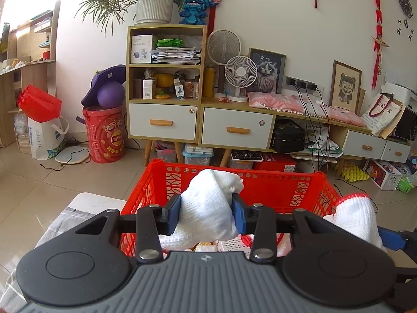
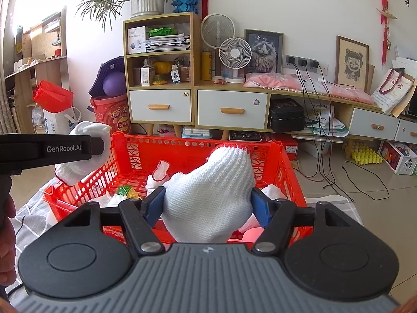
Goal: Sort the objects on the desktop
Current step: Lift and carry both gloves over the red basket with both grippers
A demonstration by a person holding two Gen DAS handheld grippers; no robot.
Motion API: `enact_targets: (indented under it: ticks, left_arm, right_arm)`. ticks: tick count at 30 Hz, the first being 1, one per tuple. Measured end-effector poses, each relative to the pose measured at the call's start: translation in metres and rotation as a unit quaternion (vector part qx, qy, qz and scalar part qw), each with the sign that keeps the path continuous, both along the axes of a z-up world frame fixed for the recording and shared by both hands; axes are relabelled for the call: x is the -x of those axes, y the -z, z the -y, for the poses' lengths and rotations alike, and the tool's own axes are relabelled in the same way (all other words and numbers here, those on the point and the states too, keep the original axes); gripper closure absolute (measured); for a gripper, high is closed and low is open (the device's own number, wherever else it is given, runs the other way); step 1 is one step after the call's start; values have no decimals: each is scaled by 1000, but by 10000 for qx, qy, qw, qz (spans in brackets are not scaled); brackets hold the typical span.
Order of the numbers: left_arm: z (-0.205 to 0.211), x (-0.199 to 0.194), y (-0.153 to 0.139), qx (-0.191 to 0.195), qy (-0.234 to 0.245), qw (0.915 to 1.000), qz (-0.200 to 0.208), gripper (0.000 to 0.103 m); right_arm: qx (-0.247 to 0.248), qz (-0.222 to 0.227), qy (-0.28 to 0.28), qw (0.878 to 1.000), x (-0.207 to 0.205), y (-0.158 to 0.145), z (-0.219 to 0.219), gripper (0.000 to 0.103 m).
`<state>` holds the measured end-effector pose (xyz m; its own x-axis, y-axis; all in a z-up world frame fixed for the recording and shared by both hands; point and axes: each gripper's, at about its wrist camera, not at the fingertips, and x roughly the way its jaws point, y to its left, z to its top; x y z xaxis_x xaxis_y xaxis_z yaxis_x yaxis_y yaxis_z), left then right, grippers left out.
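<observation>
left wrist: white glove (image 1: 208,203) pinched between left tool (image 1: 207,215) fingers.

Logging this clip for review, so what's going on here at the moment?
A person holds a gripper in each hand over a red plastic crate. The left tool is shut on a white knit glove, and the right tool is shut on another white knit glove. Both gloves hang above the crate, which already holds more white gloves and other small items. Neither glove is released yet.
</observation>
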<state>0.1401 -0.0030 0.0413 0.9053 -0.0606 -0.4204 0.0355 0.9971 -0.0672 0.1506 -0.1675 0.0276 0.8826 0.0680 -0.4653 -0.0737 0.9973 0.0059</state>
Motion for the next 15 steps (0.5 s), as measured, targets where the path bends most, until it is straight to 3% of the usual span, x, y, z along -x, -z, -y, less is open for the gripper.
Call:
enact_targets:
  ticks: [15]
  left_arm:
    - [1,-16,14,36,88,9998,-184,59]
  right_arm:
    - [189,-80,119,9997,-22,20,-12,35]
